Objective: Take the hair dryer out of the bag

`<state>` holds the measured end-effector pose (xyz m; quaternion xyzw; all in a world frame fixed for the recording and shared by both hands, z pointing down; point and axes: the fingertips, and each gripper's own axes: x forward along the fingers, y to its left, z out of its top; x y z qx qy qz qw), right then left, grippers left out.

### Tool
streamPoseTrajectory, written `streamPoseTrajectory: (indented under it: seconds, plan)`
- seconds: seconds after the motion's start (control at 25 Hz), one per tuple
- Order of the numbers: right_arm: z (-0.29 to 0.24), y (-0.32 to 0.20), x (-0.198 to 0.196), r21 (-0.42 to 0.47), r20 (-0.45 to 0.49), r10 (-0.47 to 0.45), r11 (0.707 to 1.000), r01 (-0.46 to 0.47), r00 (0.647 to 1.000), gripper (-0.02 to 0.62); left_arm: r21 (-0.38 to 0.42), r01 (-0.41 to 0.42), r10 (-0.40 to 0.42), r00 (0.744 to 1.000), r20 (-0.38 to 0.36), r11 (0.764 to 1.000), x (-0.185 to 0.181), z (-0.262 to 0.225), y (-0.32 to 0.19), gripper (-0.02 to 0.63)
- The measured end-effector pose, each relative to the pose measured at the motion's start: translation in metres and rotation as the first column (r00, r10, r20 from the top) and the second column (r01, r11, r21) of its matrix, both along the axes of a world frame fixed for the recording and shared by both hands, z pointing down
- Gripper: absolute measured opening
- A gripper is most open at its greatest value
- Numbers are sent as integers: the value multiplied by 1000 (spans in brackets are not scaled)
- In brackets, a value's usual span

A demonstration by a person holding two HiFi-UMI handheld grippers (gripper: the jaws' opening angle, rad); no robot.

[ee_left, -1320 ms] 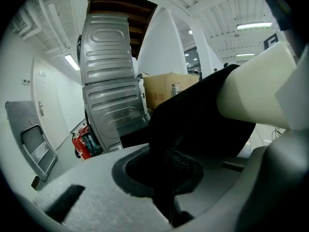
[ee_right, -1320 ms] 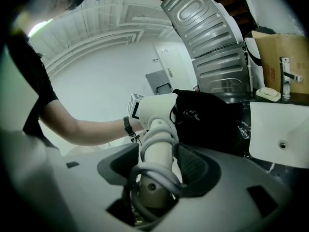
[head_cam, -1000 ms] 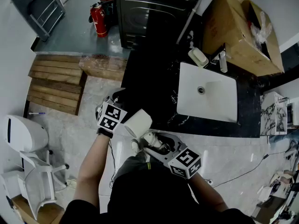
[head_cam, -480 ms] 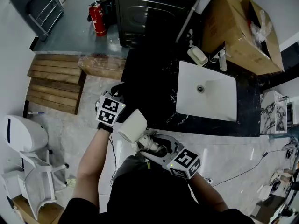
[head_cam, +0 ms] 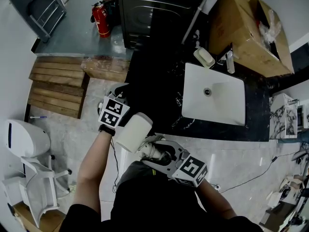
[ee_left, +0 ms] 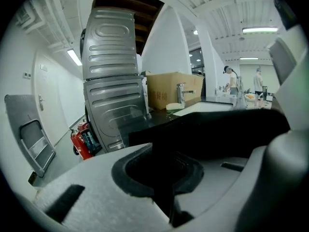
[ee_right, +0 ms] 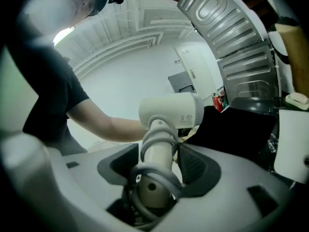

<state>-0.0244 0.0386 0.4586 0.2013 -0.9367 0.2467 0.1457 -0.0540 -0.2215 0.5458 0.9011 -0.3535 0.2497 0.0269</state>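
The white hair dryer (head_cam: pixel 133 132) hangs in the air in front of the person, its barrel pointing left in the head view. My right gripper (head_cam: pixel 155 151) is shut on its handle, which has the grey cord wound round it. In the right gripper view the hair dryer (ee_right: pixel 171 111) stands up between the dark pads (ee_right: pixel 195 168). My left gripper (head_cam: pixel 118 94) is shut on a fold of the black bag (head_cam: pixel 145 88), which lies against the dark counter. In the left gripper view the black bag (ee_left: pixel 212 132) stretches across above the closed left gripper (ee_left: pixel 164 180).
A white sink (head_cam: pixel 227 117) is set in the black counter (head_cam: pixel 260 124), with a faucet (head_cam: pixel 230 63) and a soap dish (head_cam: pixel 204 58) behind it. A cardboard box (head_cam: pixel 248 30), a dark appliance (head_cam: pixel 161 8), a fire extinguisher (head_cam: pixel 101 19), wooden pallets (head_cam: pixel 58 88) and a white chair (head_cam: pixel 34 190) stand around.
My right gripper has carried the hair dryer a little left and up and rolled it; the barrel now sits further left. The left gripper has stayed where it was.
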Motion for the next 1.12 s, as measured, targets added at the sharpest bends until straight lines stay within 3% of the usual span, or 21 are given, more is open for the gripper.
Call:
streamPoseTrajectory:
  seconds: [0.16, 0.28, 0.4, 0.56, 0.76, 1.0, 1.12]
  plan:
    - [-5, -18, 15, 8, 6, 70, 998, -70, 998, 256, -38, -92, 95, 992, 80, 995, 6, 20, 30, 43]
    - [3, -29, 34, 1, -21, 127, 992, -127, 992, 256, -106, -165, 179, 974, 139, 981, 11, 31, 60, 136]
    - [5, -37, 50, -3, -27, 178, 984, -178, 984, 256, -136, -214, 237, 954, 183, 967, 10, 37, 82, 188]
    - [2, -47, 62, 16, -14, 232, 973, -232, 973, 256, -193, -267, 288, 954, 88, 944, 13, 37, 102, 296]
    - [-2, -58, 75, 49, -13, 254, 966, -253, 967, 258, -184, -309, 301, 951, -69, 933, 17, 13, 122, 331]
    - [-6, -72, 86, 53, 4, 262, 964, -262, 965, 258, -189, -320, 308, 947, -94, 928, 14, 4, 136, 347]
    - [-7, -79, 92, 51, 8, 261, 964, -261, 965, 258, -219, -339, 327, 941, -92, 915, 17, 5, 142, 362]
